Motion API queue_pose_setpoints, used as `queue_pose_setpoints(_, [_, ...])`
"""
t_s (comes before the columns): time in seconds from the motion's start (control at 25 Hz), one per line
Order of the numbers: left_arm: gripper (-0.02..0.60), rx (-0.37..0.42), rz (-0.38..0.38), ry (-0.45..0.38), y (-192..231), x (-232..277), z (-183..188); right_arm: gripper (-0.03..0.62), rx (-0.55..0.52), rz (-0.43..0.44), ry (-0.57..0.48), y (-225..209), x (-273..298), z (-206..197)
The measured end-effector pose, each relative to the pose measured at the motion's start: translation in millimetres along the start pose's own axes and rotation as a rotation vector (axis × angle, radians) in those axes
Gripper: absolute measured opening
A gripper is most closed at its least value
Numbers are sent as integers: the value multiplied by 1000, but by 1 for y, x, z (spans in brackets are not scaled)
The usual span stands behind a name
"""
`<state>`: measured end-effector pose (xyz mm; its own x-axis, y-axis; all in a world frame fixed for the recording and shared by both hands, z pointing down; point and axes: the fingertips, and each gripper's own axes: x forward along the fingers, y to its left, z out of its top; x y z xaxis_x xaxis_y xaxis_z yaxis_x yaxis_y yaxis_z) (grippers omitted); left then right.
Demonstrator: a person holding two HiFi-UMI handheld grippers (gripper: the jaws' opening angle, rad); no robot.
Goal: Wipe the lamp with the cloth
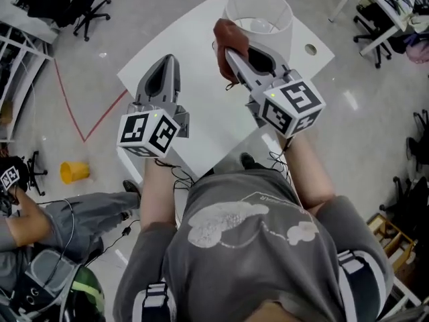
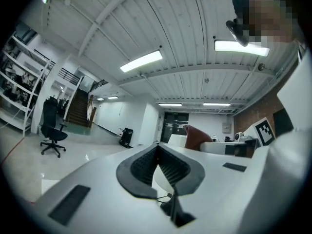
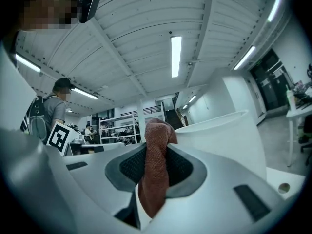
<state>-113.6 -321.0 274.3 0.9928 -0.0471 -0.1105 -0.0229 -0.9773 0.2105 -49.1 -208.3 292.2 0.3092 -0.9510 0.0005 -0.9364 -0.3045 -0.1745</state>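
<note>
We see the right gripper (image 1: 230, 51) raised over the far part of the white table (image 1: 201, 113), its jaws closed tight on the brown cloth (image 1: 228, 33). In the right gripper view the cloth (image 3: 155, 167) is pinched between the two dark ribbed pads; a bunched end sticks up past the tips and a longer tail hangs down toward the camera. The lamp (image 1: 258, 12), of which we see a white drum-shaped shade with its open rim up, stands at the far edge of the table. The bunched cloth sits just beside the shade's left wall, below its rim, and we cannot tell whether the two touch. From the right gripper the shade (image 3: 222, 135) rises immediately to the right of the cloth.

The left gripper (image 1: 167, 64) hovers over the near left part of the table, well apart from the lamp. In its own view the left gripper (image 2: 157, 147) has its pads meeting at the tips with nothing between them, and past it we make out the brown cloth (image 2: 197, 136) on the right.

On the floor to the left lie a yellow cup (image 1: 74, 172) and a red line (image 1: 80, 113); another person (image 1: 40, 227) sits nearby
</note>
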Motion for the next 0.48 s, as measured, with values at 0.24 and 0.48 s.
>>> queue_pose_setpoints(0.24, [8,-18,-134,53,5,6,-11,91,29,-133,8,-1,5,-18])
queue_pose_setpoints(0.48, [8,-40,-230,104,2,0,-29,91,81,-234,61,-1,4,-57])
